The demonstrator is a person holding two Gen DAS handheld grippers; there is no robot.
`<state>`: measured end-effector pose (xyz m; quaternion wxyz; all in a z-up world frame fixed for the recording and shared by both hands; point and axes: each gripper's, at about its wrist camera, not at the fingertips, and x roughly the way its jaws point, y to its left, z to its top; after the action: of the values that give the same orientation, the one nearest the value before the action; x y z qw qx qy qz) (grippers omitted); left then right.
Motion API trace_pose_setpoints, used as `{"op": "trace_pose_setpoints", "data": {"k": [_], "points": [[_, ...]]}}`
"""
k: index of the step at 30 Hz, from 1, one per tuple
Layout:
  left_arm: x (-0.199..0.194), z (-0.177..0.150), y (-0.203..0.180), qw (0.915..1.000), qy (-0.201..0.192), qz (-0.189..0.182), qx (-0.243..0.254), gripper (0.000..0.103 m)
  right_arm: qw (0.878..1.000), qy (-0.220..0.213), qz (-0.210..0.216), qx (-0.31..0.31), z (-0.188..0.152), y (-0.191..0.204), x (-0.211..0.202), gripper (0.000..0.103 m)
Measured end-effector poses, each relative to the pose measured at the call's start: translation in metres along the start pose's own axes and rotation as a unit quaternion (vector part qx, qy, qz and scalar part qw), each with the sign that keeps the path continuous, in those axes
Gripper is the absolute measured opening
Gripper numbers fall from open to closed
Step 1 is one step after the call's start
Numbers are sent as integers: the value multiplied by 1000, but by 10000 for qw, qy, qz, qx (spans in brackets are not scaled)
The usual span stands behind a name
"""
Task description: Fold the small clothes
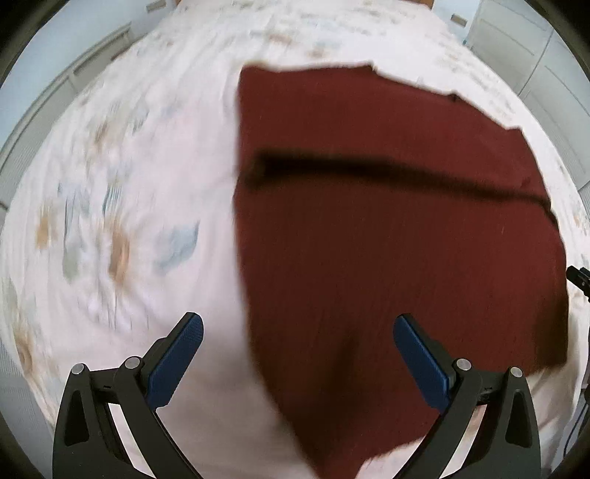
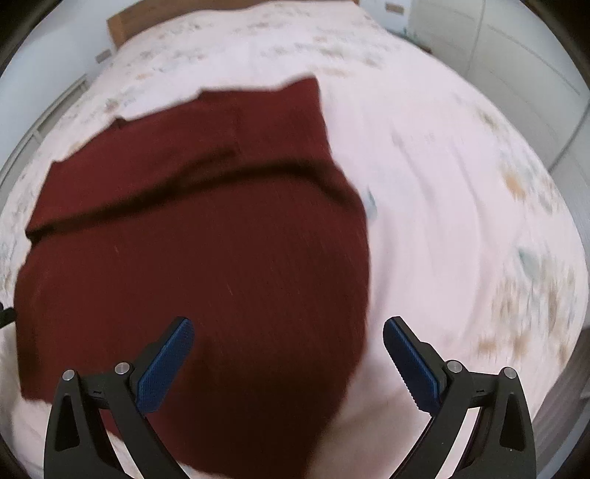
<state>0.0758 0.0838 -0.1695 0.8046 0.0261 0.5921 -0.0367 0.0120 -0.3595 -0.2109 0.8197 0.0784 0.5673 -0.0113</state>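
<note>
A dark red knitted garment [image 1: 387, 235] lies flat on the bed, with a folded layer whose edge runs as a dark line across it. It also shows in the right wrist view [image 2: 206, 265]. My left gripper [image 1: 298, 331] is open above the garment's left edge, holding nothing. My right gripper [image 2: 287, 331] is open above the garment's right edge, holding nothing. Both views are blurred by motion.
The bed has a pale pink cover with a faint floral print [image 1: 121, 206], also seen in the right wrist view [image 2: 461, 206]. White cupboards [image 1: 534, 55] stand at the right, a wooden headboard [image 2: 121, 25] at the far end.
</note>
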Motion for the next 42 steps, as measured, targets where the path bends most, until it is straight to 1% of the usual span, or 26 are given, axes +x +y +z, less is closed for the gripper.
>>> {"op": "trace_pose_setpoints", "data": {"k": [4, 6, 9, 13, 14, 16, 17, 18, 19, 20, 21, 22, 23, 24, 25, 26, 27, 32, 34, 37, 42], "points": [[8, -28, 4, 9997, 201, -38, -98, 102, 9996, 210, 75, 155, -30, -9, 3, 102], [12, -37, 3, 9995, 260, -128, -160, 102, 9994, 279, 133, 145, -40, -6, 1, 102], [17, -49, -5, 9990, 366, -213, -166, 102, 9992, 334, 192, 42, -48, 1, 1, 102], [22, -56, -24, 9987, 412, -289, -20, 101, 9987, 378, 324, -93, -54, 9, 2, 102], [23, -58, -29, 9986, 414, -325, -2, 101, 9985, 392, 333, -172, -55, 12, 2, 101], [24, -59, -38, 9983, 412, -411, 46, 99, 9981, 430, 360, -271, -56, 16, 2, 95], [25, -60, -42, 9981, 427, -445, 78, 91, 9977, 466, 412, -285, -57, 18, 3, 85], [27, -60, -48, 9977, 463, -469, 144, 85, 9973, 513, 462, -266, -57, 19, 5, 67], [29, -59, -54, 9977, 474, -456, 190, 73, 9968, 569, 520, -222, -58, 19, 6, 59], [31, -58, -58, 9976, 477, -447, 224, 66, 9964, 610, 568, -182, -60, 18, 7, 47], [30, -57, -62, 9975, 474, -458, 250, 63, 9960, 647, 592, -157, -60, 18, 7, 42], [31, -55, -67, 9974, 468, -483, 251, 53, 9958, 672, 598, -142, -60, 20, 8, 39], [30, -55, -68, 9972, 470, -536, 226, 40, 9957, 680, 619, -125, -59, 21, 7, 31], [29, -53, -69, 9969, 492, -591, 177, 33, 9955, 673, 654, -98, -59, 20, 6, 20], [28, -52, -69, 9967, 511, -627, 105, 20, 9955, 665, 666, -70, -57, 19, 3, 15], [27, -50, -68, 9962, 527, -686, 28, 13, 9954, 664, 687, -72, -56, 18, 1, 13], [25, -49, -67, 9956, 544, -763, -67, 11, 9953, 652, 715, -97, -55, 18, -2, 13], [15, -40, -67, 9935, 494, -1002, -205, 10, 9951, 480, 851, -154, -41, 22, -20, 12], [6, -34, -65, 9933, 384, -1070, -190, 10, 9949, 356, 923, -204, -40, 19, -36, 12], [-17, -26, -65, 9930, 172, -1157, -128, 10, 9948, 177, 968, -281, -25, 23, -46, 12], [-42, 3, -70, 9922, -144, -1235, -50, 10, 9944, -166, 1009, -252, 0, 22, -60, 12]]}}
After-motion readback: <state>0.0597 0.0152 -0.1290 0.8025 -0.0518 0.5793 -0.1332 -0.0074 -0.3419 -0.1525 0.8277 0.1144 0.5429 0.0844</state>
